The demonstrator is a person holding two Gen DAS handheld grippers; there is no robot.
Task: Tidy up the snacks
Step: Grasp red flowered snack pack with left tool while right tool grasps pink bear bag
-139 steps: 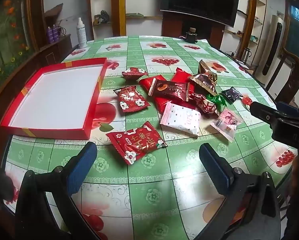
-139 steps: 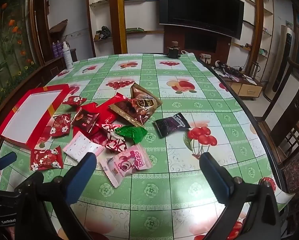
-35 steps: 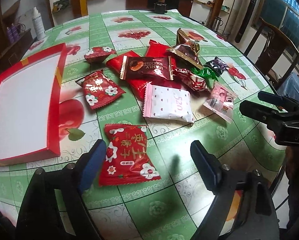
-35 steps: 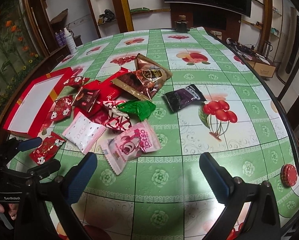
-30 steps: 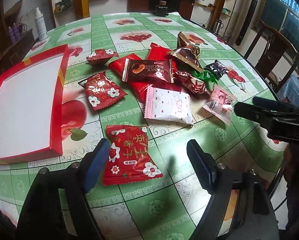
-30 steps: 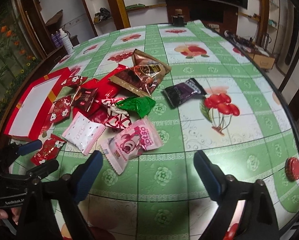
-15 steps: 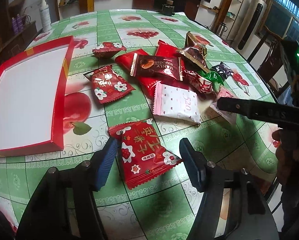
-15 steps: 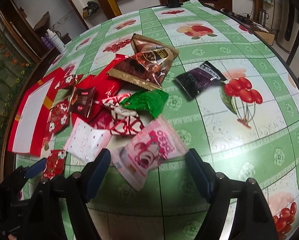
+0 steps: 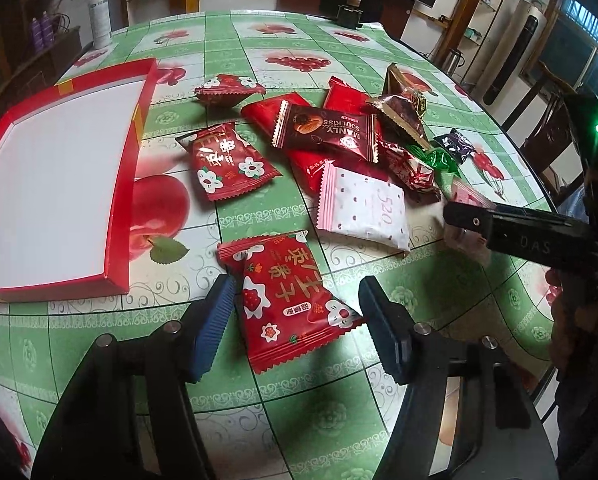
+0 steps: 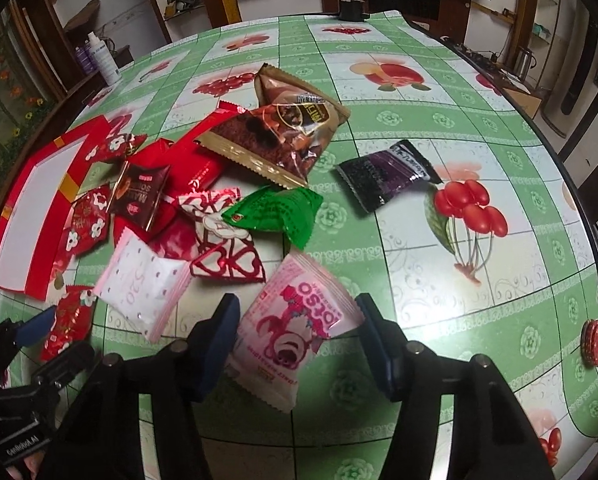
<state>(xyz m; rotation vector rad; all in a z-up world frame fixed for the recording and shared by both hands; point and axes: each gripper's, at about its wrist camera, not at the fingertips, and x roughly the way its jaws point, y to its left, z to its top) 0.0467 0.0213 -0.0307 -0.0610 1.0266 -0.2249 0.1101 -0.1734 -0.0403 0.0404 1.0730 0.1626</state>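
Left tongs (image 9: pixel 295 304) sit low centre of the left wrist view, half open, straddling a red flowered packet (image 9: pixel 289 300) that lies flat on the table (image 9: pixel 339 412); the left pad looks to be touching the packet's edge, the right corner nears the other pad, and a firm grip cannot be told. Right tongs (image 10: pixel 297 330) sit low centre of the right wrist view, jaws closing around a pink bear packet (image 10: pixel 295 328), which lies tilted between the pads with small gaps either side. Red box (image 9: pixel 55 184) with a white inside sits at left of frame, apart from the snack pile (image 9: pixel 339 140) at centre. In the pile: a white dotted packet (image 9: pixel 363 208), a brown chocolate packet (image 9: pixel 327 132), a green wrapper (image 10: pixel 279 210) and a purple packet (image 10: pixel 387 174).
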